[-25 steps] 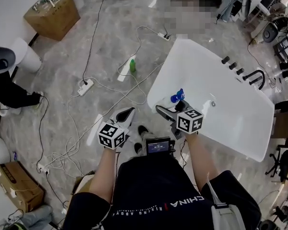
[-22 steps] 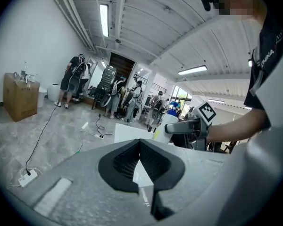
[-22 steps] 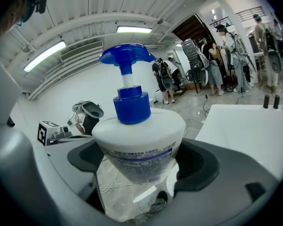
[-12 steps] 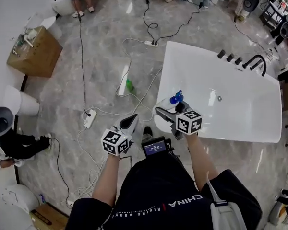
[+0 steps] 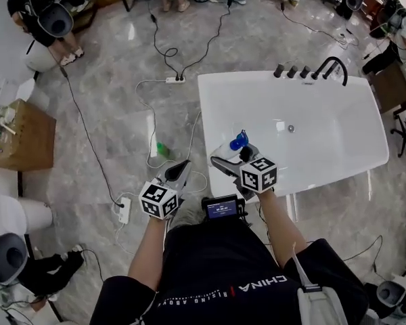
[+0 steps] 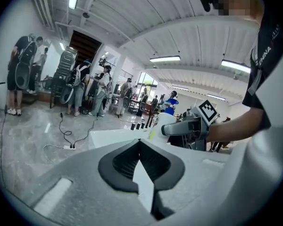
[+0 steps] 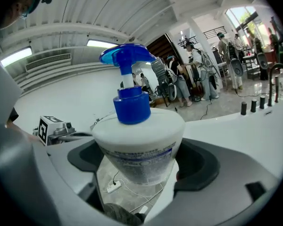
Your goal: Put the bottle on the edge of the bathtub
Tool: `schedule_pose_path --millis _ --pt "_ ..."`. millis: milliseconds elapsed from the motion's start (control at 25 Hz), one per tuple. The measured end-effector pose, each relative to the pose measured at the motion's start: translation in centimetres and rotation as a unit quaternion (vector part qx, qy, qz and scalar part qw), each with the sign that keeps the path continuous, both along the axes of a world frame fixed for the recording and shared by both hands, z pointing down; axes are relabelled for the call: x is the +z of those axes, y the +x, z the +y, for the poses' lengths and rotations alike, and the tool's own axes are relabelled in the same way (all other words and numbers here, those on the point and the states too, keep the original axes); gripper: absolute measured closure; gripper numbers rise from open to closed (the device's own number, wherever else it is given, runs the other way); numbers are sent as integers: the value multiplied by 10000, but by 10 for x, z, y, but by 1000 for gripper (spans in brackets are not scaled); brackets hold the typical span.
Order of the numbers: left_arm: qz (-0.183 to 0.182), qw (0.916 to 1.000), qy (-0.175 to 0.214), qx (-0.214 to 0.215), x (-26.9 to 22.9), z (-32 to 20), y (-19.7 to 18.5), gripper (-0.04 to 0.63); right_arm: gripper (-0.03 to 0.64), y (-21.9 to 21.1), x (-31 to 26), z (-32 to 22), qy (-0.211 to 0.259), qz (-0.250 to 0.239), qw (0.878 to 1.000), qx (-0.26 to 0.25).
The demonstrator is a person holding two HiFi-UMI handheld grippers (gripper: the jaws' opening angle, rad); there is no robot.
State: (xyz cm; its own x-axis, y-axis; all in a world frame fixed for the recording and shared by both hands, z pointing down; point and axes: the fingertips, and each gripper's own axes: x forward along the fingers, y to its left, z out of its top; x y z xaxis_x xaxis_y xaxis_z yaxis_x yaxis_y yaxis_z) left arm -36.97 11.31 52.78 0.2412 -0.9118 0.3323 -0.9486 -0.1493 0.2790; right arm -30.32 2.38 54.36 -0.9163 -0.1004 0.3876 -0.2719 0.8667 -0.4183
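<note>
A white bottle with a blue pump top (image 5: 239,141) is held upright in my right gripper (image 5: 231,156), over the near left corner of the white bathtub (image 5: 213,114). In the right gripper view the jaws press on both sides of the bottle (image 7: 139,140), and the tub's rim (image 7: 236,126) runs off to the right behind it. My left gripper (image 5: 181,169) hangs over the floor left of the tub, shut and holding nothing. In the left gripper view its tips (image 6: 139,147) meet, with the tub (image 6: 113,135) and the other gripper beyond.
A black faucet (image 5: 330,65) and knobs (image 5: 291,71) stand on the tub's far rim. On the floor lie a green bottle (image 5: 163,150), cables and power strips (image 5: 124,210). A cardboard box (image 5: 20,134) is at the left. People stand at the far side.
The head view has swung, so the tub now lies squarer and more central. Both grippers keep their place below me, the right one still holding the bottle over the tub's corner.
</note>
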Motion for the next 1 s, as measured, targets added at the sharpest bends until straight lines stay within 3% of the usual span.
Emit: schedule_pose_path --millis 320,560,1000 --pt "70 9931 69 1173 -4 -68 -15 588 137 -2 -10 -42 130 97 9949 995" --pt "195 9804 52 1962 -3 -92 -31 587 137 -13 -14 -63 158 142 9834 1802" --pt "258 9681 55 2493 -8 -110 -28 588 137 -16 -27 -61 361 150 9736 2249"
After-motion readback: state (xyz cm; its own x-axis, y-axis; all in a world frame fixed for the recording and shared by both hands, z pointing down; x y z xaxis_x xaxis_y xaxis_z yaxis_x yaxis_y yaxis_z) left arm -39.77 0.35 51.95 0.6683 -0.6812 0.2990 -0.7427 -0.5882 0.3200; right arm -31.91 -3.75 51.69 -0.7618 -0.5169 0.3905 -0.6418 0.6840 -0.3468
